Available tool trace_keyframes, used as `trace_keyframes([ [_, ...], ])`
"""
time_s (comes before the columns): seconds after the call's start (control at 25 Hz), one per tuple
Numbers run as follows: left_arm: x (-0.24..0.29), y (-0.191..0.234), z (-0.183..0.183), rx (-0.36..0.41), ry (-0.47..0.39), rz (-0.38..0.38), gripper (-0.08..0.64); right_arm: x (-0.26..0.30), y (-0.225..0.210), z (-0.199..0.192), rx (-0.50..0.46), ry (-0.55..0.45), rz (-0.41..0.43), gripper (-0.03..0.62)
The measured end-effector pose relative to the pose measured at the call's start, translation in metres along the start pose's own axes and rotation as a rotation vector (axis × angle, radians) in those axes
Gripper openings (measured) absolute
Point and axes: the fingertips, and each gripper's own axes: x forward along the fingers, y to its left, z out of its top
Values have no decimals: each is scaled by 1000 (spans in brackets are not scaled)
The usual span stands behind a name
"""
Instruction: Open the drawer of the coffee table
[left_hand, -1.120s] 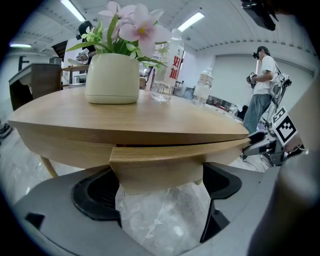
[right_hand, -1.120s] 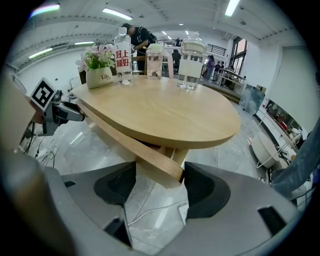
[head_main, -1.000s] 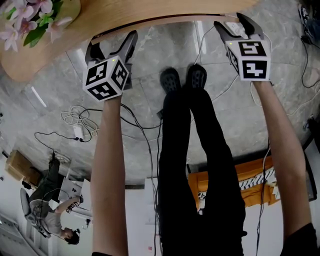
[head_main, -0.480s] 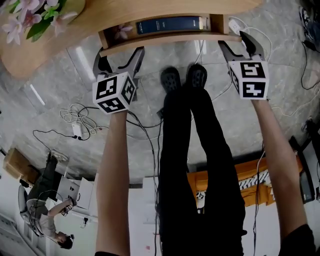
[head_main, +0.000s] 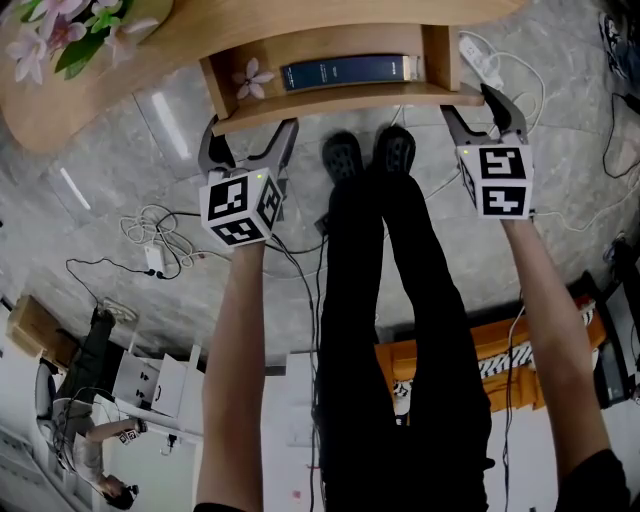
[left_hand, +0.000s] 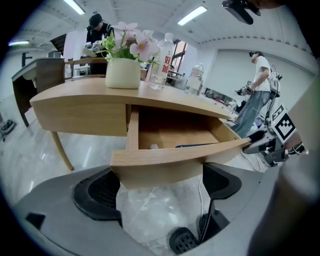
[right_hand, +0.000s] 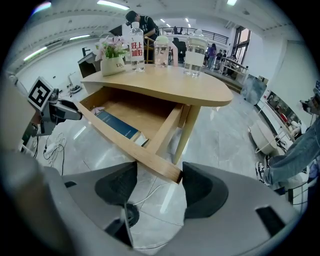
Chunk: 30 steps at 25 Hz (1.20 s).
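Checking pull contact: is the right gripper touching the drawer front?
Touching. Right gripper view: the end corner of the drawer front butts against one finger of the right gripper with no gap; the other finger stands clear.

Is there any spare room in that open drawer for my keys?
Yes: bare wood behind the book, toward the drawer's back. The front strip is crowded: the book fills most of it, with a pink flower at the left end.
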Motion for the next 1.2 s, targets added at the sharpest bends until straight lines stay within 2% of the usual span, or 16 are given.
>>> trace_keyframes([
  [0.56, -17, -2, -29, 4, 44, -3, 508, -10, 19, -28, 8, 46, 8, 275],
  [1.2, -6, 0, -49, -2, 130, 4, 508, 5, 22, -44, 8, 90, 10, 272],
])
